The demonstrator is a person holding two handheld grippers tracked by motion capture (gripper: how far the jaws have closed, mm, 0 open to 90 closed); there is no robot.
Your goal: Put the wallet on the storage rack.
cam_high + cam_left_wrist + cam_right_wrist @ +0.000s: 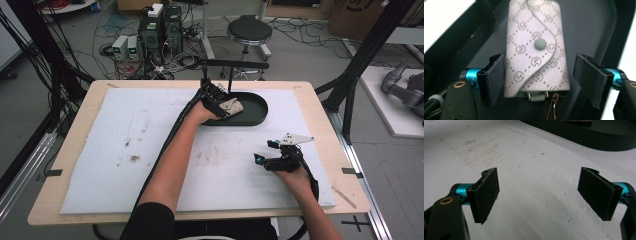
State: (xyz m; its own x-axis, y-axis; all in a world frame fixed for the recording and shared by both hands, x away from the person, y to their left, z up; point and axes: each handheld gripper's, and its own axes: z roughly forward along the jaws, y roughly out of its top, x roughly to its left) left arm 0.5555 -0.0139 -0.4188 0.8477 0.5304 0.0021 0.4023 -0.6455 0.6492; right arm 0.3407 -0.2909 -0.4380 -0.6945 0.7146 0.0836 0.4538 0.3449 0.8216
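Key pouch (536, 52) between open left tongs (539, 80), in tray (589, 27)

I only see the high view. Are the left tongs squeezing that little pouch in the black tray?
Observer: No. The left tongs stand open around the pouch, with a gap at one pad.
Operator: What's on the pouch?
Observer: A round snap button holds its flap shut.
Operator: And the right tongs?
Observer: The right tongs are open above the white mat, with nothing between them.
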